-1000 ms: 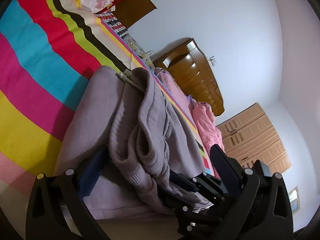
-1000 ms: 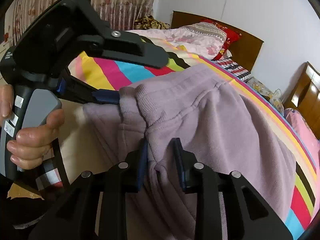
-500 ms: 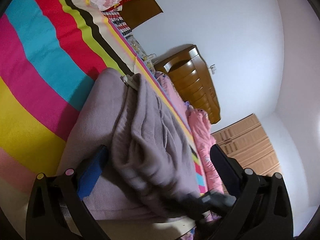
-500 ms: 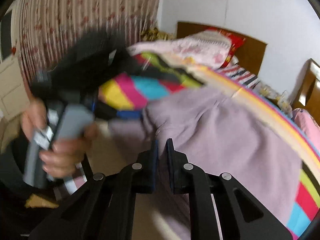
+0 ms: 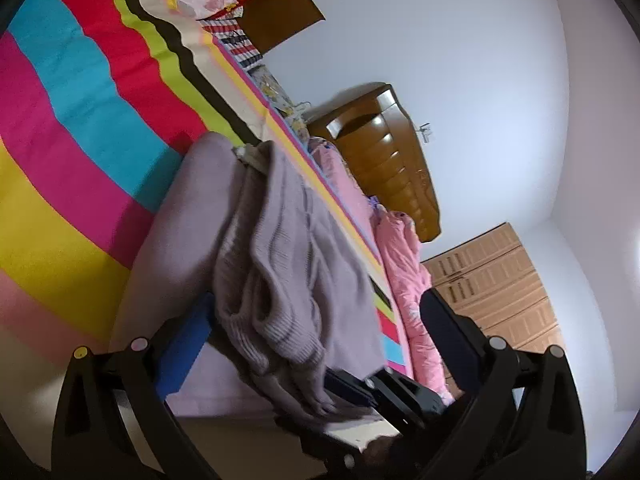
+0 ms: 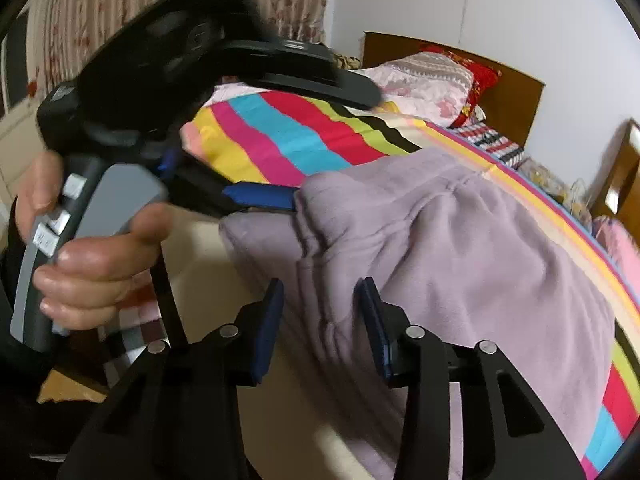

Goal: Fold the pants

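Wardrobe (image 5: 496, 284) in left wrist view only

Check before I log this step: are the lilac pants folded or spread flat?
Folded: the pants lie doubled, one layer over another, on the striped bedspread.

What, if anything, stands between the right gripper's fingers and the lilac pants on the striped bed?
Nothing visible. The right gripper has its jaws opening, with a fold of the pants already lying between its fingers on the striped bedspread.
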A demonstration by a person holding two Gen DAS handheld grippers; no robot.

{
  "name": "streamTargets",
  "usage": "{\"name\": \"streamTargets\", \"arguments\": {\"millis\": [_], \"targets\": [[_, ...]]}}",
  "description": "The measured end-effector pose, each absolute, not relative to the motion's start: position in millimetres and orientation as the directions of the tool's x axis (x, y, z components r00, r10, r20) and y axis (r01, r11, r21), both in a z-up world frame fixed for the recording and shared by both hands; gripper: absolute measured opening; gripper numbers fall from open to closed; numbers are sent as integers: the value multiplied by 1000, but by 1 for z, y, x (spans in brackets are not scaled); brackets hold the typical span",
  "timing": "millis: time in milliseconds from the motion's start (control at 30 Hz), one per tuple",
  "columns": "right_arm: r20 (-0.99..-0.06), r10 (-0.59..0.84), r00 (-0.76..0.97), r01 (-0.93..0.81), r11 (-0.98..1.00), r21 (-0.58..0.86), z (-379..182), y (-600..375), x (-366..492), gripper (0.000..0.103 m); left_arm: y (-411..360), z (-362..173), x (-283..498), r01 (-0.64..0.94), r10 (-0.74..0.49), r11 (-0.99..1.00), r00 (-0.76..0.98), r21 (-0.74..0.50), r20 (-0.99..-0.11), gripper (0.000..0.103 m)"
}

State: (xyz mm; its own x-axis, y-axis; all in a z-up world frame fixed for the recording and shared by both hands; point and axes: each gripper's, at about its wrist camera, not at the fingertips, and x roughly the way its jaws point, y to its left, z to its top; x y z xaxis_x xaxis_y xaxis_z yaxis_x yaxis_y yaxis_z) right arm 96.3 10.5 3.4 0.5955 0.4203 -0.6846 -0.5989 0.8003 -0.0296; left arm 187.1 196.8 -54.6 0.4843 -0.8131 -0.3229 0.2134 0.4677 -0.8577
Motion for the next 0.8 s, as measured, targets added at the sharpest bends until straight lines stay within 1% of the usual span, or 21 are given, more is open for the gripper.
{"name": "streamTargets", "arguments": {"millis": [33, 100, 167, 200, 267, 333, 400, 433, 500, 533, 600, 633, 700, 733, 800], "targets": [[-683, 412, 602, -591, 806, -34, 4, 9, 99, 38, 196, -54, 185, 214, -813, 472, 480, -855, -328, 101], [-686, 397, 610, -587, 808, -56, 5, 9, 101, 38, 191, -56, 188, 193, -799, 512, 466, -837, -381, 101], [-687, 380, 620, -589, 804, -87, 5, 13, 101, 39, 187, -58, 189, 190, -785, 536, 470, -823, -403, 101], [-686, 355, 635, -589, 797, -133, 2, 17, 98, 39, 186, -57, 188, 192, -781, 542, 474, -818, -407, 101], [-679, 326, 657, -587, 787, -190, -2, 21, 94, 40, 185, -55, 188, 203, -792, 522, 474, -828, -384, 101], [-674, 320, 666, -583, 787, -202, -4, 24, 87, 39, 187, -51, 191, 216, -819, 469, 469, -857, -330, 101], [-673, 316, 669, -580, 788, -206, -4, 22, 87, 36, 186, -49, 194, 213, -830, 448, 461, -868, -315, 101], [-667, 301, 681, -581, 777, -243, -5, 24, 85, 36, 185, -46, 195, 221, -836, 437, 457, -872, -303, 101], [-655, 264, 708, -582, 743, -330, -9, 30, 79, 37, 184, -43, 195, 227, -840, 429, 456, -874, -294, 101], [-649, 256, 716, -578, 739, -347, -10, 32, 77, 37, 181, -41, 196, 228, -839, 433, 456, -872, -297, 101], [-654, 258, 711, -573, 751, -328, -8, 30, 78, 36, 179, -40, 198, 231, -835, 448, 454, -864, -312, 101], [-657, 265, 706, -573, 759, -309, -7, 26, 81, 34, 177, -39, 199, 232, -834, 454, 451, -860, -318, 101], [-654, 259, 711, -561, 770, -305, -5, 21, 85, 22, 176, -36, 199, 240, -843, 437, 445, -867, -302, 101], [-640, 257, 724, -547, 779, -306, -2, 19, 85, 18, 176, -34, 199, 248, -850, 424, 440, -871, -288, 101], [-607, 293, 739, -530, 809, -255, 11, 8, 82, 15, 178, -31, 199, 258, -849, 424, 447, -868, -282, 101]]}}
